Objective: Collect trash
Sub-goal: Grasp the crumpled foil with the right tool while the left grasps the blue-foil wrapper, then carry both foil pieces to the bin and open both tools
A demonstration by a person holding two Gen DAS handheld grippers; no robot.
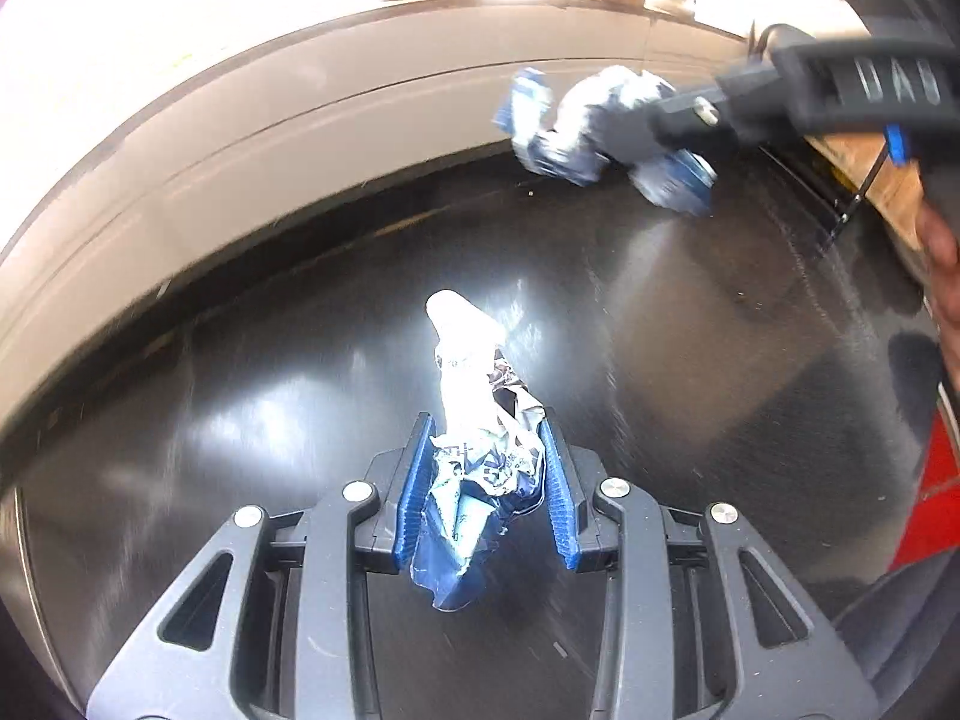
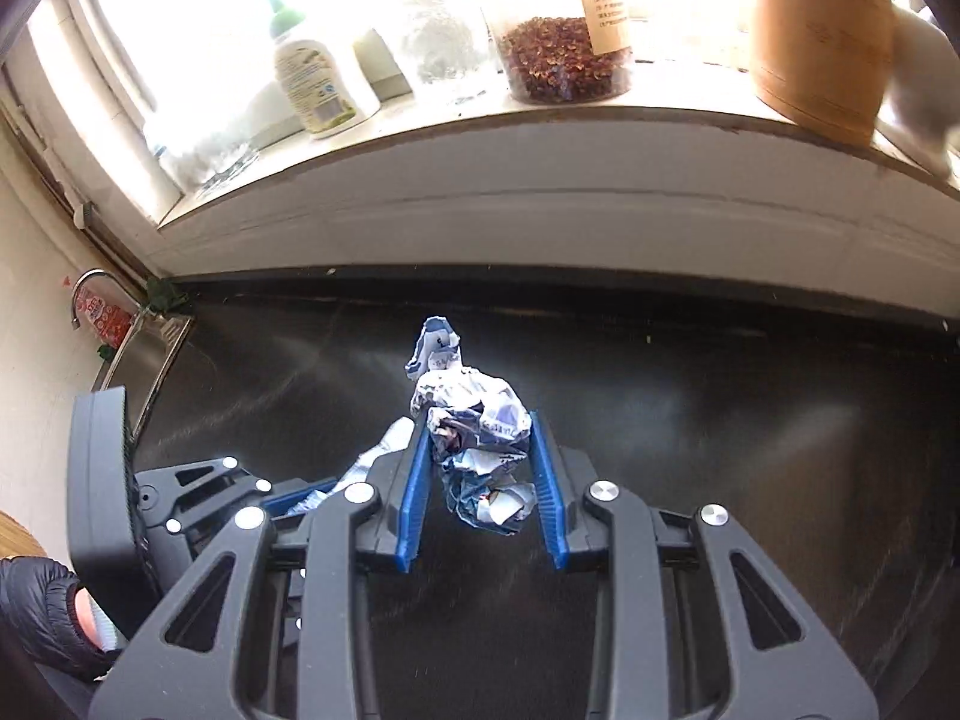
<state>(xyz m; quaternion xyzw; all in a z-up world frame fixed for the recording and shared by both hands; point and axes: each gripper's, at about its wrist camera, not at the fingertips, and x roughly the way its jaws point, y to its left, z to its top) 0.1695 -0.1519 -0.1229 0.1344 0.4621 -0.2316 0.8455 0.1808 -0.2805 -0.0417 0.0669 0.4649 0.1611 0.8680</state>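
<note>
Left hand-held gripper (image 1: 486, 468) clamped a crumpled wrapper (image 1: 480, 456); right hand-held gripper (image 2: 483, 462) clamped another wrapper wad (image 2: 480, 444), both above the bench (image 2: 720, 420). Light, soft, crushable; mid-wad grip judged best.

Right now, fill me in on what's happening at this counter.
A person is collecting trash with two tools. The left hand-held gripper is shut on a crumpled blue-and-white wrapper, held above the dark countertop. The right hand-held gripper is shut on a second crumpled wrapper. Both pieces look lifted clear of the counter. Jars and a bottle stand on the windowsill behind; no bin is in view.
</note>
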